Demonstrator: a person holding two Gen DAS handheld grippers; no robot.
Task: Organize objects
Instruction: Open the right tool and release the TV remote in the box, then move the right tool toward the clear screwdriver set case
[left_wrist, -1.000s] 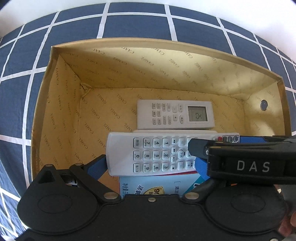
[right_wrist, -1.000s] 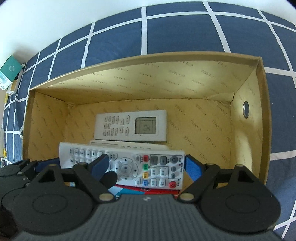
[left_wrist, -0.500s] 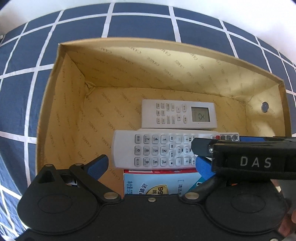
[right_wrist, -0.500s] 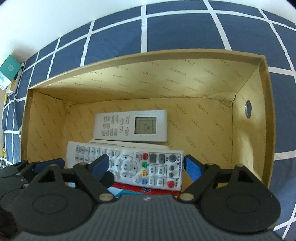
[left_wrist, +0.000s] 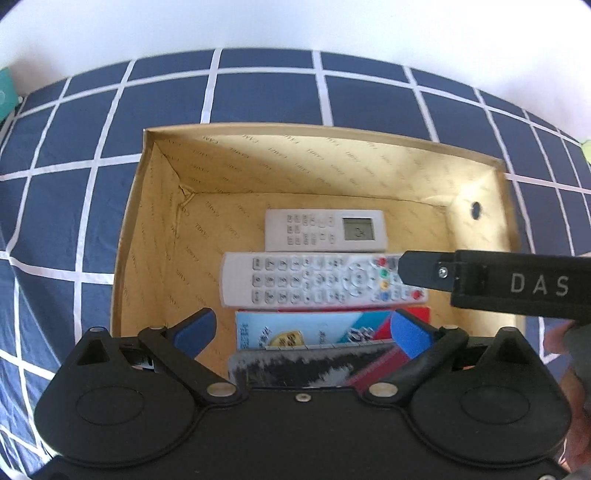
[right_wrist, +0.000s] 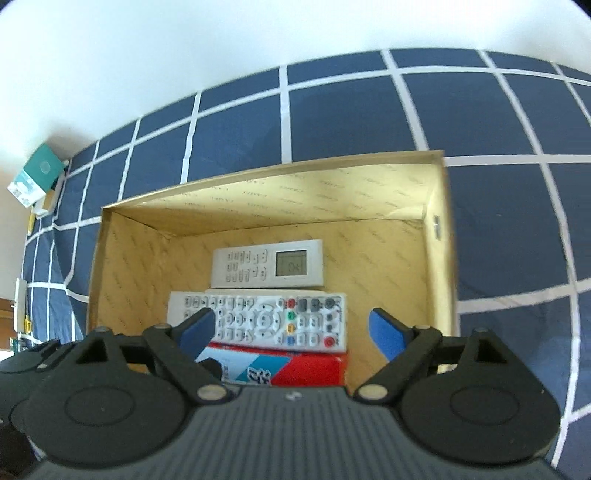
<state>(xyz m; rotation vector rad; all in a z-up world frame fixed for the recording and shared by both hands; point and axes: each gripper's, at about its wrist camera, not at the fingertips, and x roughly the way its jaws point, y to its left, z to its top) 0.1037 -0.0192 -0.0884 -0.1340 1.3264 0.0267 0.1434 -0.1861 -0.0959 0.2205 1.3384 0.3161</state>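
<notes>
An open tan cardboard box (left_wrist: 155, 236) (right_wrist: 439, 229) sits on a navy checked cloth. Inside lie a white air-conditioner remote with a small screen (left_wrist: 325, 229) (right_wrist: 267, 267), a white TV remote with coloured buttons (left_wrist: 317, 282) (right_wrist: 266, 319) in front of it, and a blue-and-red carton (left_wrist: 314, 330) (right_wrist: 291, 367) nearest me. My left gripper (left_wrist: 301, 330) is open and empty above the carton. My right gripper (right_wrist: 291, 332) is open and empty above the box's near side; its black body (left_wrist: 498, 282) crosses the left wrist view.
The navy cloth with white lines (left_wrist: 258, 96) (right_wrist: 498, 122) surrounds the box. A teal box (right_wrist: 35, 177) stands at the far left by the white wall. A dark strip (left_wrist: 295, 365) lies at the near edge under the left gripper.
Both grippers have pulled back and up from the box, so more cloth and wall shows. The TV remote lies free in the box, uncovered by the right gripper's fingers.
</notes>
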